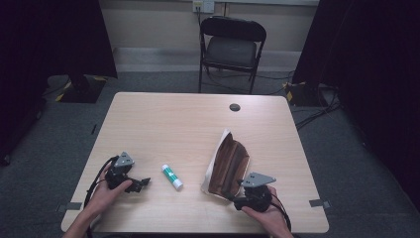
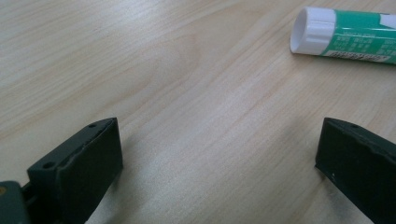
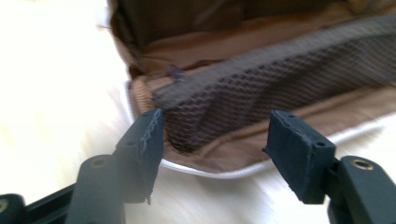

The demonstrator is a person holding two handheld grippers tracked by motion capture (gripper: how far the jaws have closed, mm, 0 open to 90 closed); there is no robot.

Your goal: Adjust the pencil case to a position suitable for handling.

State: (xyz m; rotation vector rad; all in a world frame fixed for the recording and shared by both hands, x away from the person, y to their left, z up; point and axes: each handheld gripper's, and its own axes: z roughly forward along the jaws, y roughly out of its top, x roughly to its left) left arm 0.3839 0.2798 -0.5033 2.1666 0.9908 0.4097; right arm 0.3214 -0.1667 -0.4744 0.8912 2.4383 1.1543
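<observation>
Right gripper (image 3: 215,140), jaws narrowly apart and holding nothing, sat at the open brown pouch's (image 1: 229,166) near end; left gripper (image 2: 219,158) gaped wide near the glue stick (image 1: 172,177).

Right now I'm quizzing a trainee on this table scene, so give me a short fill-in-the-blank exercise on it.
1. The glue stick lies between the left tool and the ____.
2. The pencil case lies ____, its brown lining showing.
3. Beyond the table stands a black ____.

Missing words: pencil case; open; chair
</observation>
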